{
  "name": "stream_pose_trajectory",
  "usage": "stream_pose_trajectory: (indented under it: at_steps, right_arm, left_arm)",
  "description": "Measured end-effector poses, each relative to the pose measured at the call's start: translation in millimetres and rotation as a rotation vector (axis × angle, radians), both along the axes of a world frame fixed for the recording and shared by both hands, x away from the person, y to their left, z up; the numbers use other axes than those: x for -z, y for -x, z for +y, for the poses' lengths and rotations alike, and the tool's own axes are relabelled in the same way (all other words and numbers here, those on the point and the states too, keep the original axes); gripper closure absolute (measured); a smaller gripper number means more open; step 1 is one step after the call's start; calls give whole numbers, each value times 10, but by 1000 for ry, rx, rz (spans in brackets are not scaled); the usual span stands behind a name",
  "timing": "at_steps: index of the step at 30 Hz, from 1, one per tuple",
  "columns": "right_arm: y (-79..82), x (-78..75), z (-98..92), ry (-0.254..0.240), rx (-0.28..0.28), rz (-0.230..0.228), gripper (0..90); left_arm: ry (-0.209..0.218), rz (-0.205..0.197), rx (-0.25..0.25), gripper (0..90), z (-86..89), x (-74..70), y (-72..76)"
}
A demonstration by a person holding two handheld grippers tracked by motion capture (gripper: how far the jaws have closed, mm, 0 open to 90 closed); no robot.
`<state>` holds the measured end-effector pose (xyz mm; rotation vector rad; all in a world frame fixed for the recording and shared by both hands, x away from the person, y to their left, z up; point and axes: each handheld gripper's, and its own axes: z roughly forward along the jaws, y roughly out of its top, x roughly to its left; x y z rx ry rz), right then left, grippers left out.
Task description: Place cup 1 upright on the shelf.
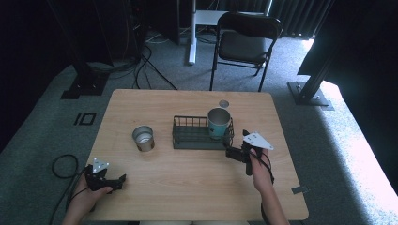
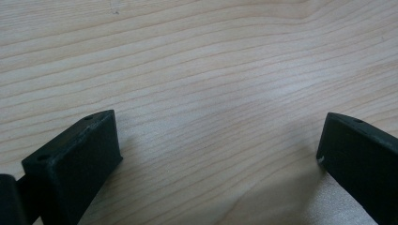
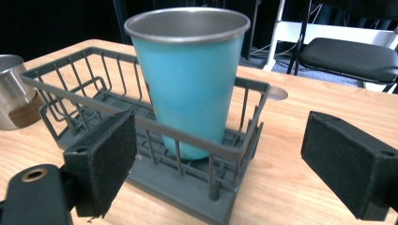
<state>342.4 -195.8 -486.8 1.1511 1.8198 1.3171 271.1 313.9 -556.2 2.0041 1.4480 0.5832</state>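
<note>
**Right tool open at the rack corner, blue cup upright inside**

Nearest the lens in the right gripper view: the right tool (image 3: 218, 161), its two padded jaws spread wide with nothing between them. They frame the near corner of the wire rack (image 3: 77, 89) and, behind the rack's wall, the blue cup (image 3: 190, 82). In the high view this tool (image 1: 233, 151) sits just off the rack's right end, close to it; contact cannot be judged.

The blue cup stands upright, mouth up, in the right end of the rack, its base on the rack floor. My read: the open jaws point at the cup either to take it or having just let it go. The pictures do not settle which.

Left tool (image 1: 117, 181) rests low near the front left of the surface (image 1: 187, 197), jaws apart, well away from everything. Its own view has bare wood grain between the jaws. Likely parked while the right hand works.

A steel cup (image 1: 143, 138) stands alone on the surface left of the rack, apart from it.

Hard to make out:
- The blue cup's base, crossed by rack wires.
- The steel cup, cut off at the left edge of the right gripper view; the brown patch low on its side is unclear.
- A small round thing (image 1: 224, 103) on the surface behind the rack, perhaps a hole or a lid.
</note>
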Motion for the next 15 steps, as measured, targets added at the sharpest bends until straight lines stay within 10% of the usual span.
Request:
stream_pose_trajectory:
  at_steps: [15]
  right_arm:
    - [149, 194, -216, 38, -87, 51, 108]
  left_arm:
    - [0, 0, 0, 3, 0, 0, 0]
